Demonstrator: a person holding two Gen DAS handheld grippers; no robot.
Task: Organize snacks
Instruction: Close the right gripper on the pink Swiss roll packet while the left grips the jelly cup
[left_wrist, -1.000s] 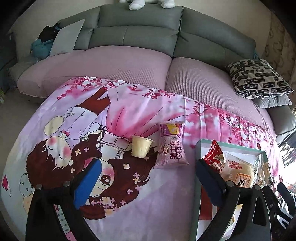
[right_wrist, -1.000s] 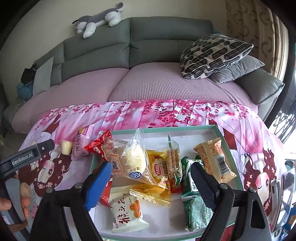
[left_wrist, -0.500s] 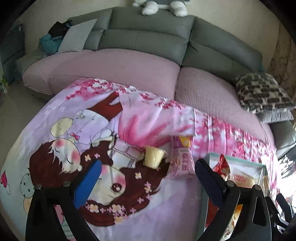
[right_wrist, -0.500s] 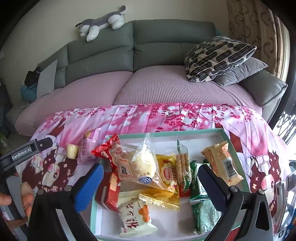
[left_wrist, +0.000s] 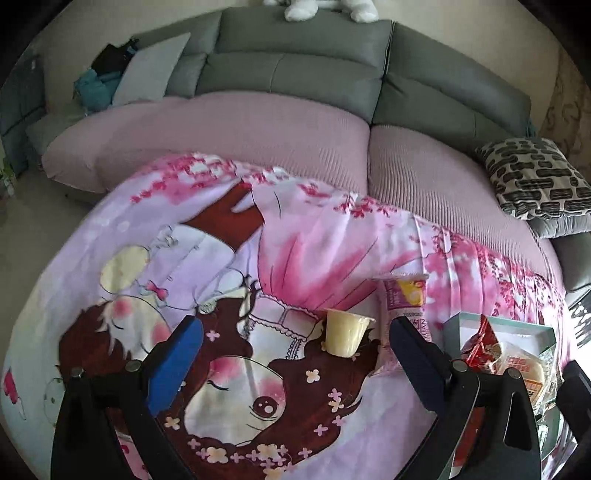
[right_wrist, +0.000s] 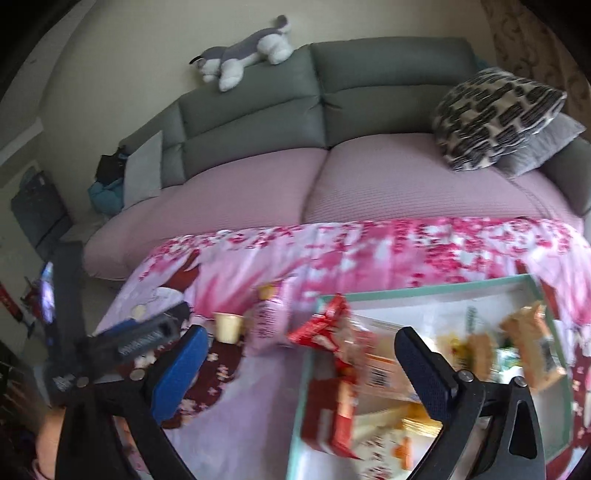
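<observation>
A: Item one, left gripper (left_wrist: 291, 354): jaws spread wide, holding nothing. Location of goods?

B: Pudding cup (left_wrist: 346, 332), pale yellow, upright on the printed cloth (left_wrist: 147, 295) over the surface, at 1 o'clock from the gripper's midpoint, inside the gap but close to the right-hand finger. Pink snack packet (left_wrist: 404, 299) lies just beside the cup at its 3 o'clock, partly behind that finger; whether the two touch cannot be told

A: Item two, right gripper (right_wrist: 299, 365)?

B: Also fully open, empty. It hangs over the near left corner of the green-rimmed tray (right_wrist: 424, 290), which holds a heap of wrapped snacks, the red packet (right_wrist: 321, 328) spilling over the rim at 11 o'clock. That view is smeared, so individual wrappers are hard to sort

A: Hazards, listed

B: One, likely: the cup sits off-centre between the jaws, so closing from here may push it sideways and tip it, or catch the pink packet along with it. Two: a thin cup may buckle under a hard squeeze. Three: the cloth is loose and could drag, shifting both loose items. Four: the two grippers stand near each other beside the tray's left edge, so a reach by either may knock the other or the overhanging red packet
</observation>
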